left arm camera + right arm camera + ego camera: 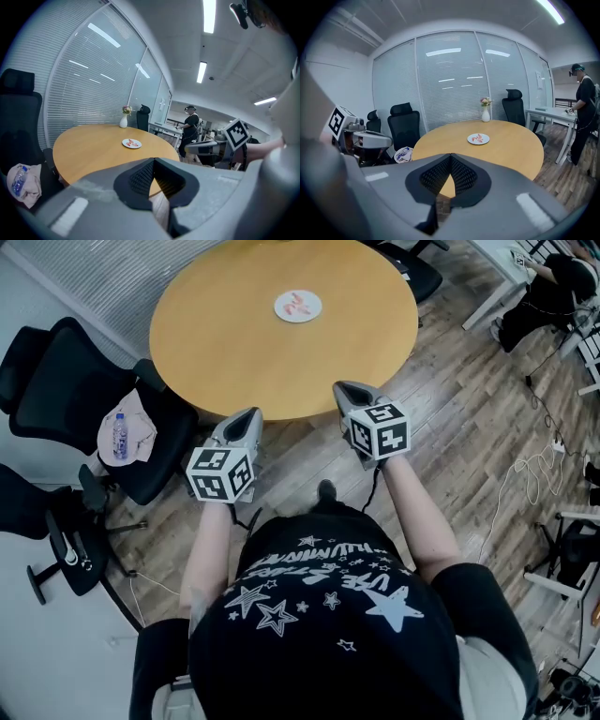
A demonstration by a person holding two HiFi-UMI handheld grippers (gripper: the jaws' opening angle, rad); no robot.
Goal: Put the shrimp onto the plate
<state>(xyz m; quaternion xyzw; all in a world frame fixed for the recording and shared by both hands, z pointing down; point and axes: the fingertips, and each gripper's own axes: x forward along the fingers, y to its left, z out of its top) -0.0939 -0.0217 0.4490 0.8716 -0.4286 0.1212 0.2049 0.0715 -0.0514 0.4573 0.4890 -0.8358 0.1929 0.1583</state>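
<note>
Left claw (152,161) is sitting closed, its jaws meeting at the tips with nothing between them. The right claw (450,157) is doing the same, with its pads pressed together and empty. In the head view a person is holding both claws side by side at the near edge of the round wooden table (281,357), both pointing toward it and tilting slightly down. The shrimp (298,304) are lying as a few pink pieces on the small white plate (286,315), which is resting toward the far side of the table, well apart from both claws. A white vase (486,115) with flowers is standing upright at the table's far edge. A black chair (47,381) is standing to the left of the table, and a water bottle (120,435) is lying on a bundle of cloth on its seat. Another person (583,117) is standing at a desk in the background.
</note>
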